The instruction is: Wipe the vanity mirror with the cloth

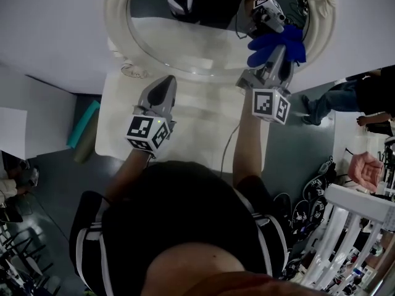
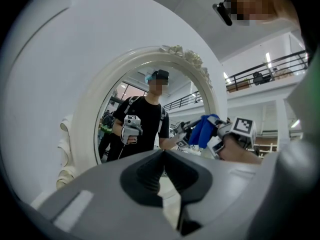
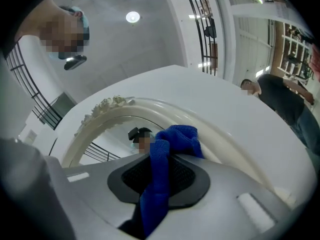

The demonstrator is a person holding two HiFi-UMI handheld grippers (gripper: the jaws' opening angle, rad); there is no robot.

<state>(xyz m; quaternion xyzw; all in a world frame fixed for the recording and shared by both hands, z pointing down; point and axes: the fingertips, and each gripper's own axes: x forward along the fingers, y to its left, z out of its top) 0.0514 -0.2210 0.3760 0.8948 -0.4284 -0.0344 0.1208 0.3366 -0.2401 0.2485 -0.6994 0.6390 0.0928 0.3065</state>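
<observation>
The right tool (image 1: 276, 57) is clamped on the blue cloth (image 1: 279, 41) at about four o'clock on the vanity mirror (image 1: 185, 45). It is best to press it flat and sweep in overlapping arcs. The left tool (image 1: 165, 84), jaws together and empty, hovers above the desk (image 1: 197, 119). Whether the cloth touches the glass is hard to tell.

No legible words, brands, numbers or signs in any view. Only printed marks are black-and-white square code patterns:
- on the marker cube (image 1: 148, 134) of the left tongs (image 1: 165, 84)
- on the marker cube (image 1: 271, 105) of the right tongs (image 1: 279, 55)

Patterns only, no letters or digits.
</observation>
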